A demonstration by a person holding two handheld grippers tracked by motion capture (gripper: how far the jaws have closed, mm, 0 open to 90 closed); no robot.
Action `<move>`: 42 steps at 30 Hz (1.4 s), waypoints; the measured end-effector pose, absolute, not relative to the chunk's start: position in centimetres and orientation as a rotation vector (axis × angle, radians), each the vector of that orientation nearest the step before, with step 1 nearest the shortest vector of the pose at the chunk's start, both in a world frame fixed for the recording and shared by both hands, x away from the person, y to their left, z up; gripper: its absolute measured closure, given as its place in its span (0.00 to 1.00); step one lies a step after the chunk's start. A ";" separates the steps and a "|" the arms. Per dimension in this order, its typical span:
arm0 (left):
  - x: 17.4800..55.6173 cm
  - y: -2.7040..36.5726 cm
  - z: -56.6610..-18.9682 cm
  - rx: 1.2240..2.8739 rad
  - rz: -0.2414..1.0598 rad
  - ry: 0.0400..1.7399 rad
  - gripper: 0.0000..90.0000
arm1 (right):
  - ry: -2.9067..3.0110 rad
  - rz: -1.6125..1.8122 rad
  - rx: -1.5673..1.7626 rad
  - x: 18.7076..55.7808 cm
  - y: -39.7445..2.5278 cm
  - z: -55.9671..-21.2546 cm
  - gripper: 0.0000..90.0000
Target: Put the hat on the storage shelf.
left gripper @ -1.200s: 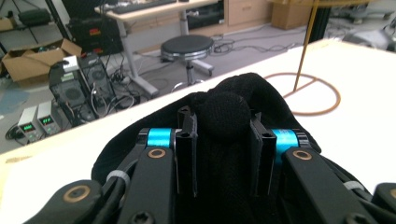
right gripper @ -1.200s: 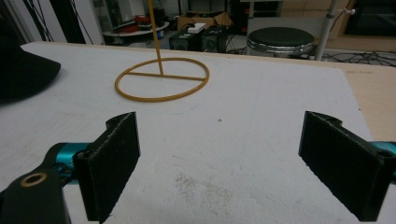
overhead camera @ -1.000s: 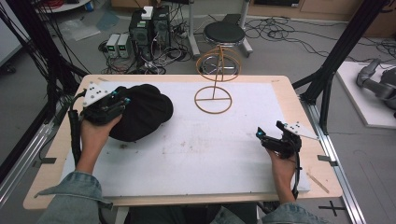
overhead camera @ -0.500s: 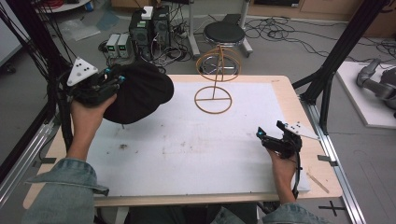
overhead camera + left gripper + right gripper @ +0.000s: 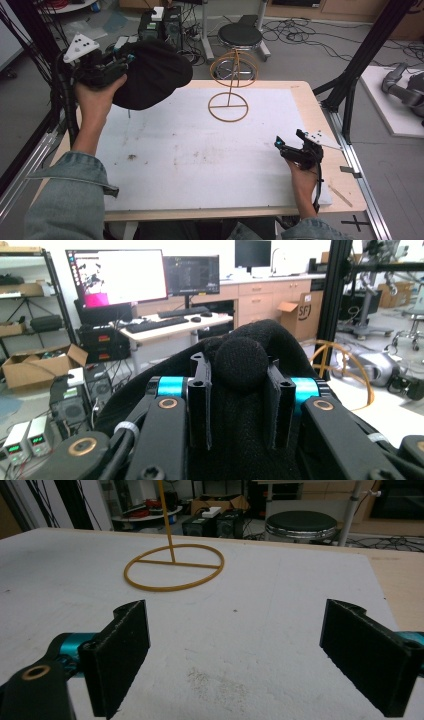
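Observation:
A black cloth hat (image 5: 150, 74) hangs in the air above the table's far left corner, with my left gripper (image 5: 116, 59) shut on it. In the left gripper view a fold of the black hat (image 5: 241, 360) is pinched between the two jaws of the left gripper (image 5: 239, 405). A yellow wire stand (image 5: 228, 82) with a ring base and a ring top stands at the far middle of the white table mat (image 5: 200, 150). My right gripper (image 5: 284, 148) rests low at the right side of the mat, open and holding nothing. Its ring base (image 5: 174, 572) lies ahead of the right gripper (image 5: 235, 657).
A black round stool (image 5: 240, 36) and electronics boxes (image 5: 159, 20) stand on the floor beyond the table. Black frame posts (image 5: 360, 60) rise at both sides. A wooden stick (image 5: 341, 195) lies near the table's front right corner.
My left gripper has lifted the hat higher off the table and slightly toward the far left. The right gripper has stayed still.

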State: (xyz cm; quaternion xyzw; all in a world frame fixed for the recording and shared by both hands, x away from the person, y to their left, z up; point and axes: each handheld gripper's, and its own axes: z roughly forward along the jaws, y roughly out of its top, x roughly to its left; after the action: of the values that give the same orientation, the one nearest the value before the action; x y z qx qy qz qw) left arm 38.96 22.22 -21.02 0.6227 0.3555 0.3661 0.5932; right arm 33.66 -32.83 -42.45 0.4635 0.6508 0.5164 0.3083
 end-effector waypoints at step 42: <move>46.1 12.9 -19.4 1.343 0.646 0.719 0.78 | 1.752 1.334 1.219 33.0 -33.3 -42.5 0.14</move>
State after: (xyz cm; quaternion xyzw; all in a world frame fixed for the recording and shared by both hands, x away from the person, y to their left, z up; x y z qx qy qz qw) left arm 46.08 12.92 -19.40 0.5976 0.3198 0.2873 0.6768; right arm 32.97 -33.32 -42.45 0.4610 0.6624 0.5044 0.3072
